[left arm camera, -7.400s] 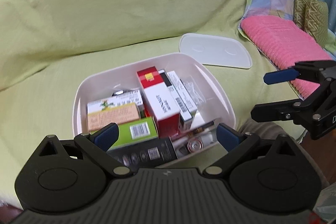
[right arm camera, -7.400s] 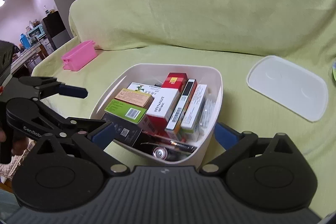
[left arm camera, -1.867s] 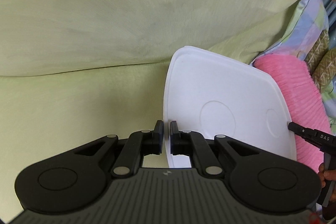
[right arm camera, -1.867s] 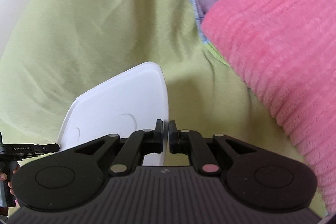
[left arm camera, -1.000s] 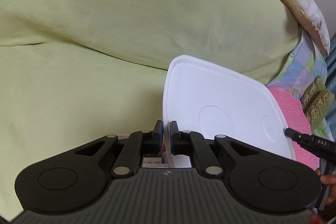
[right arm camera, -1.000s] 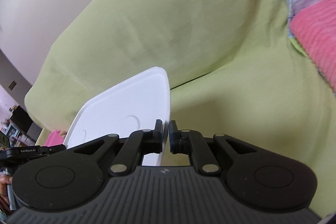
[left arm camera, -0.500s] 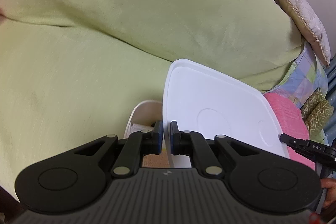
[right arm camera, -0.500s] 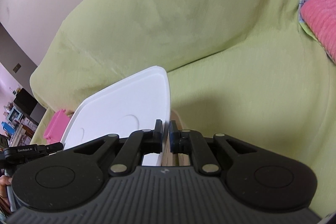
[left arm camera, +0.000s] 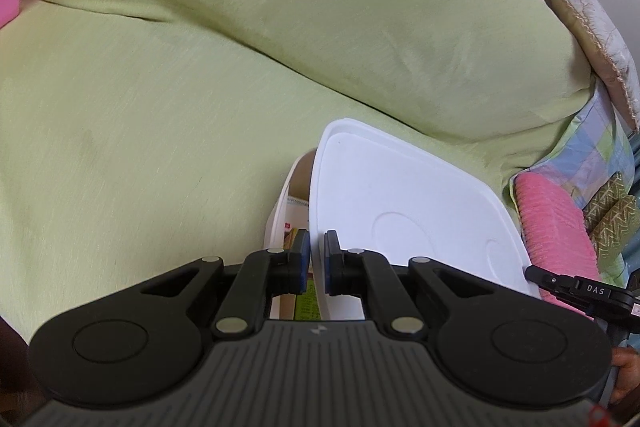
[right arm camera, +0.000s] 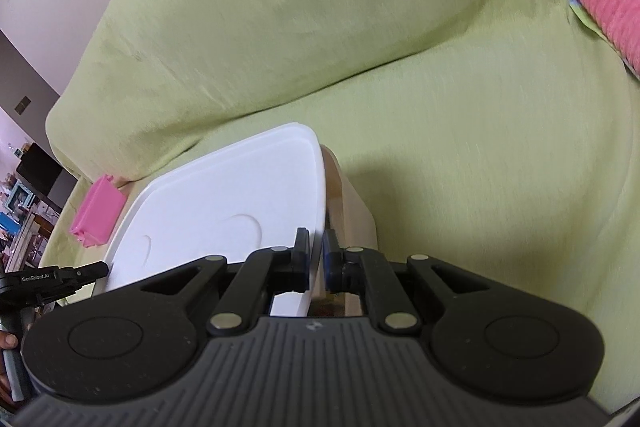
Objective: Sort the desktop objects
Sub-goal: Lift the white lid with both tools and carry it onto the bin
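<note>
Both grippers, left (left arm camera: 316, 261) and right (right arm camera: 316, 261), clamped tight on opposite short ends of white lid (left arm camera: 400, 203); held flat just above open bin (left arm camera: 280, 211), long axis spanning between them, slightly offset rightward from rim.

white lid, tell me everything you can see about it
The white lid is a flat, smooth piece that looks like plastic, with rounded corners, a raised border near its rim and shallow curved recesses pressed into its face. It is held roughly level between both grippers: the left gripper is shut on one edge and the right gripper on the opposite one. It sits over the white storage box, not fully covering it, since the box's rim and some packets inside show at one side. Whether it touches the box is unclear.
</note>
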`<state>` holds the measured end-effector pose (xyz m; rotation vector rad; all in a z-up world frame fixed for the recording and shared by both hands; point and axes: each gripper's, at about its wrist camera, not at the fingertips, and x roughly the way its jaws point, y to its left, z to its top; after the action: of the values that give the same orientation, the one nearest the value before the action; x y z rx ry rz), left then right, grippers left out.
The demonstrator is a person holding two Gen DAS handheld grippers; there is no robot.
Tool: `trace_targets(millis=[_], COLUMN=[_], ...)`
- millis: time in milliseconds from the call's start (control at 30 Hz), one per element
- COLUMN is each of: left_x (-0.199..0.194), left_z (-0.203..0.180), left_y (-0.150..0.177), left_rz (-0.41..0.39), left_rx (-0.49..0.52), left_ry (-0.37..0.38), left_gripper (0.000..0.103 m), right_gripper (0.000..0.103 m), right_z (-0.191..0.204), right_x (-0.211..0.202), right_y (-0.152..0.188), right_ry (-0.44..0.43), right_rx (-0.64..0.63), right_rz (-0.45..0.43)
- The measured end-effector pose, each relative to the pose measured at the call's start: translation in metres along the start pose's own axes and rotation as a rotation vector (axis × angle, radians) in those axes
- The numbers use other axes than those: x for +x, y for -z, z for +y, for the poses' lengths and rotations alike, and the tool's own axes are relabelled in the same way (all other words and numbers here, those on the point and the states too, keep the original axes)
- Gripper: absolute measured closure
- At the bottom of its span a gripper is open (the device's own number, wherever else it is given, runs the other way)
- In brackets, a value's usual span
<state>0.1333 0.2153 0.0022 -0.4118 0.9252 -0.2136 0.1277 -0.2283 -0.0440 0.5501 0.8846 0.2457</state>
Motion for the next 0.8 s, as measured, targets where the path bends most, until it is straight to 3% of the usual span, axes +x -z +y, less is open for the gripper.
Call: trace_targets(millis=[800], left_x=[0.025], left_z=[0.007], left_y=[0.02], left_rz=[0.022], left_rx=[0.0], left_ry=[-0.043], left_gripper=[0.1], right_gripper=[0.094], right_z=[-0.003], right_x=[0.013], right_y=[0.012], right_ry=[0.039], right_rx=[-0.048], right_rz=[0.023])
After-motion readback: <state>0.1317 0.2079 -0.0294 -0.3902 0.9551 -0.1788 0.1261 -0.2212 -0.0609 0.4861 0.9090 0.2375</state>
